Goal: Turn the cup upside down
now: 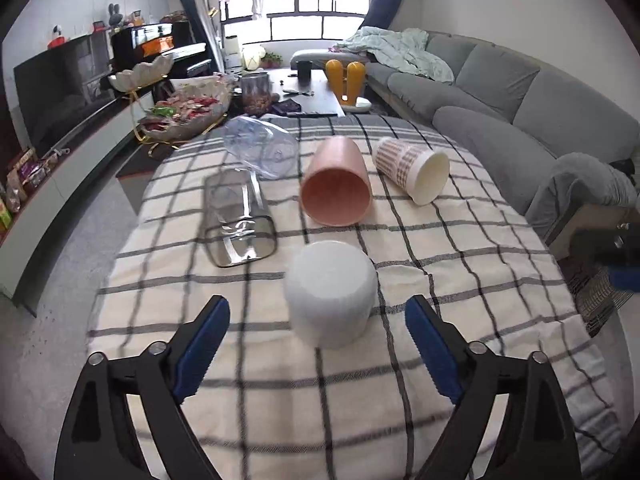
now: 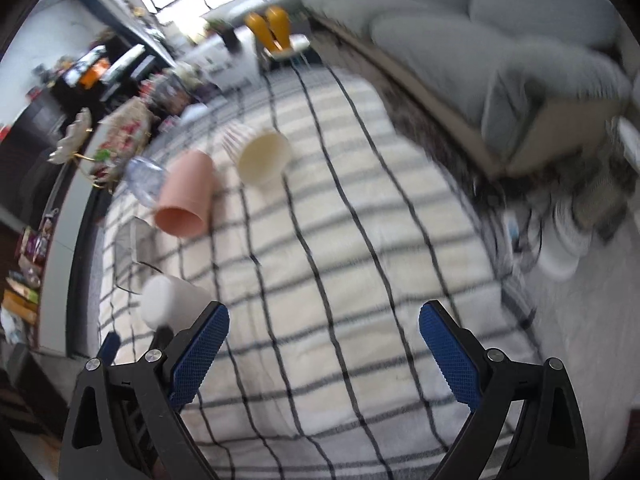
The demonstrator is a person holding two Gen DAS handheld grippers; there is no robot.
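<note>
My left gripper [image 1: 318, 322] stands wide apart around the squat white ceramic cup [image 1: 331, 293] on the near checked cloth [image 1: 460, 280], not touching it. Closing off-centre could skid it. My right gripper [image 2: 324, 330] is spread too, empty.

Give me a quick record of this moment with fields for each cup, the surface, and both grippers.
white cup: upside down, between the open fingers of the left gripper
pink cup: on its side, mouth toward camera
patterned paper cup: on its side
clear glass tumbler: on its side
clear plastic cup: on its side
surface: plaid tablecloth
right gripper: open, holding nothing
</note>
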